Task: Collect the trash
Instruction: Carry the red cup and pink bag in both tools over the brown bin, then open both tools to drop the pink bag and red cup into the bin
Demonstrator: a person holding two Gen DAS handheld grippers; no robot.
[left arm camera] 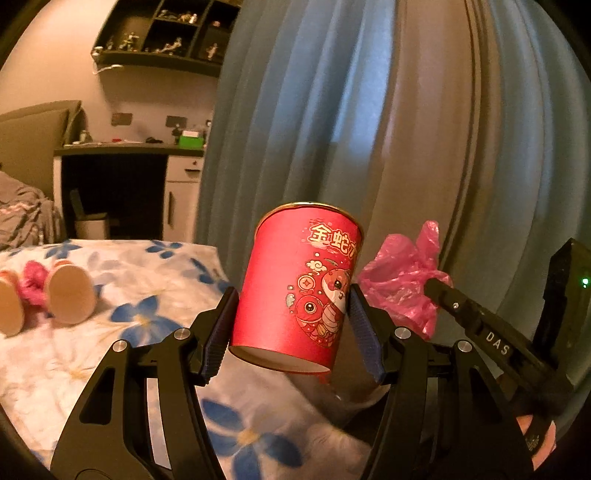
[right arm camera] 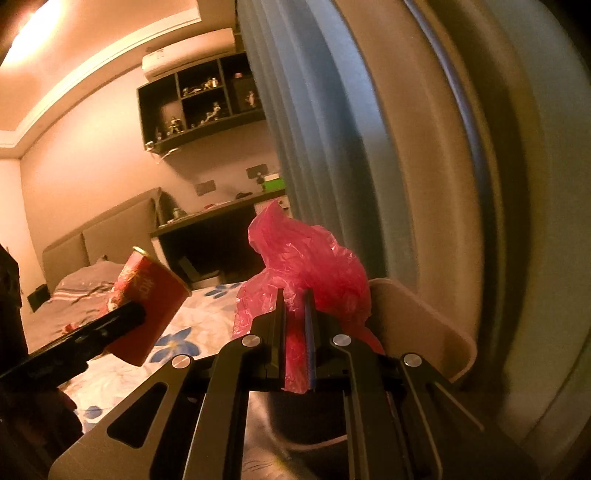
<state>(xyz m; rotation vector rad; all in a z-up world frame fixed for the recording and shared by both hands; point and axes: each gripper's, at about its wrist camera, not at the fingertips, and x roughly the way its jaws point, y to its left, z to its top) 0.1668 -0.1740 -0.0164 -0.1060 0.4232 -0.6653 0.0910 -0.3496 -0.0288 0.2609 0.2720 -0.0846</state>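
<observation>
My left gripper (left arm camera: pixel 293 317) is shut on a red paper cup (left arm camera: pixel 295 284) printed with a cartoon snake, holding it upright and slightly tilted above the edge of the bed. The same cup (right arm camera: pixel 147 306) shows at the left of the right wrist view, clamped in the black fingers. My right gripper (right arm camera: pixel 295 306) is shut on a crumpled pink plastic bag (right arm camera: pixel 314 258), which hangs over a beige bin (right arm camera: pixel 436 332). That bag (left arm camera: pixel 402 280) also appears just right of the cup. Two more paper cups (left arm camera: pixel 70 291) lie on their sides on the bed with a pink scrap (left arm camera: pixel 33 286) between them.
A floral bedspread (left arm camera: pixel 147 332) covers the bed at the left. Blue curtains (left arm camera: pixel 369 129) hang close behind both grippers. A dark desk (left arm camera: pixel 129 151) with white drawers and a wall shelf (left arm camera: pixel 166 33) of figurines stand at the back. A white bin (left arm camera: pixel 92 227) sits under the desk.
</observation>
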